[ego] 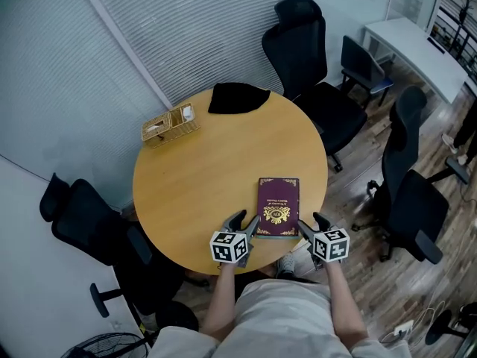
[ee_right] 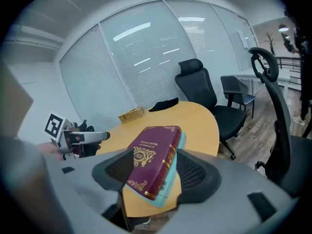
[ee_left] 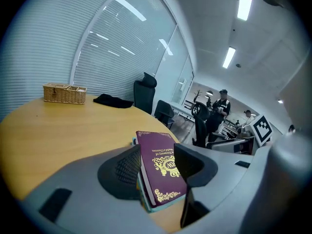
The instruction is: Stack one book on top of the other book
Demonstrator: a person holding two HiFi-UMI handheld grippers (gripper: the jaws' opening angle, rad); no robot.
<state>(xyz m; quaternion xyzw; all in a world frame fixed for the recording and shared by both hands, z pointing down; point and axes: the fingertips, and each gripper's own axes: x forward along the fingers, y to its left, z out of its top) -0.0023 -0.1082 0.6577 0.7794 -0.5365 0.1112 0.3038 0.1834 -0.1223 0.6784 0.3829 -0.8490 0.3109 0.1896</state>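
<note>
A maroon book with gold print (ego: 278,206) lies on the round wooden table (ego: 201,177), near its front edge. It rests on a thin light-blue book (ee_right: 171,182), whose edges show beneath it (ee_left: 142,191). My left gripper (ego: 244,223) is at the stack's near left corner and my right gripper (ego: 311,224) at its near right corner. In the left gripper view the maroon book (ee_left: 160,165) sits between the left gripper's (ee_left: 156,164) spread jaws. In the right gripper view it (ee_right: 153,159) likewise lies between the right gripper's (ee_right: 156,173) open jaws.
A wicker basket (ego: 171,125) and a black cloth (ego: 237,97) sit at the table's far edge. Black office chairs (ego: 309,58) ring the table, one at the left (ego: 89,226), two at the right (ego: 414,200). A white desk (ego: 417,47) stands at the back right.
</note>
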